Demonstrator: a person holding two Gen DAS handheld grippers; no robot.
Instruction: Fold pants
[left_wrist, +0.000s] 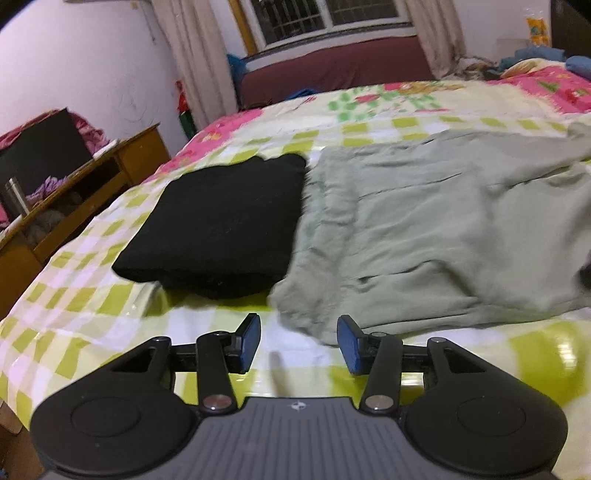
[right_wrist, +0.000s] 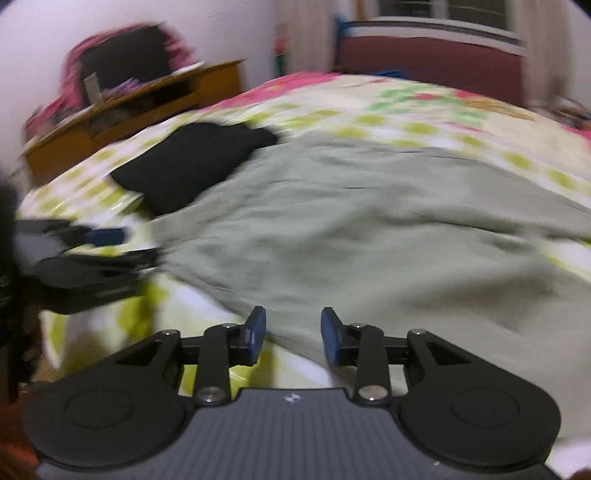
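Grey-green pants (left_wrist: 424, 229) lie crumpled and spread over the checked bedsheet (left_wrist: 92, 295), filling the middle and right of both views. My left gripper (left_wrist: 300, 341) hovers low at their near left corner, jaws apart, with the cloth's edge just ahead of the blue pads (left_wrist: 248, 341) and nothing pressed between them. In the right wrist view, which is blurred, my right gripper (right_wrist: 293, 334) stands open over the near hem of the pants (right_wrist: 351, 229). The left gripper (right_wrist: 129, 247) shows at that view's left edge, beside the pants' left side.
A folded black garment (left_wrist: 221, 225) lies on the bed touching the pants' left side, also visible as the black garment (right_wrist: 192, 162). A wooden desk (left_wrist: 92, 177) with a steel flask (left_wrist: 14, 197) stands left of the bed. Bedding piles (left_wrist: 554, 85) sit far right.
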